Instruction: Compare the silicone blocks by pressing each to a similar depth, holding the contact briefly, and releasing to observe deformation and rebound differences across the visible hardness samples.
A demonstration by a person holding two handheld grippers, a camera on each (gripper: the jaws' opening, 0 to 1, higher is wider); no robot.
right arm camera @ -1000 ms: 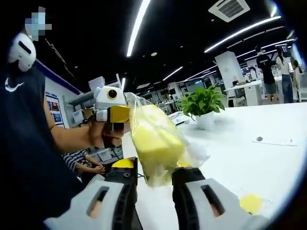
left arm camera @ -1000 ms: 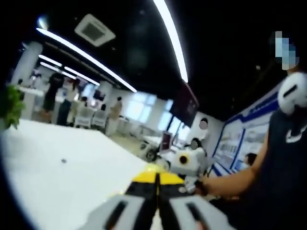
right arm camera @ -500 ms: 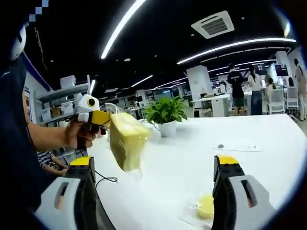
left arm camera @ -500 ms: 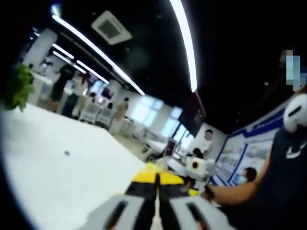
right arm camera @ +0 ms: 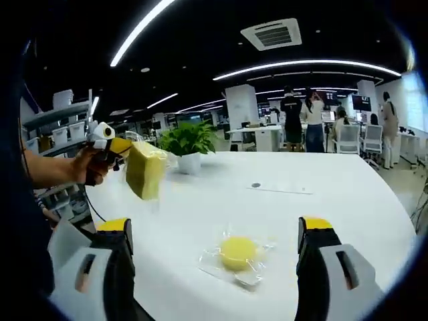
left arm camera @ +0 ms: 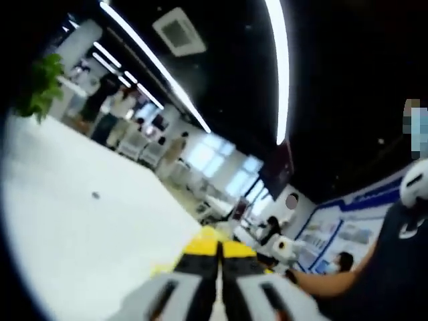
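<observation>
Two silicone samples are in play. The yellow block in its clear bag (right arm camera: 145, 175) hangs clamped in the left gripper (right arm camera: 120, 146), held up above the far left side of the white table (right arm camera: 348, 200). A round yellow sample in a clear wrapper (right arm camera: 237, 253) lies on the table near the right gripper (right arm camera: 214, 234), between its widely parted jaws and not touched by them.

As I judge it, the step in hand is moving on to the round sample. To do it well, bring the right gripper down square over the disc, close slowly to a modest depth, pause, then let go and watch the rebound.

The right gripper view gives the samples and a potted plant (right arm camera: 187, 142). The left gripper view shows its own jaws pressed together and the person's forearm (left arm camera: 328, 282) at right, but the bag between them cannot be made out.
</observation>
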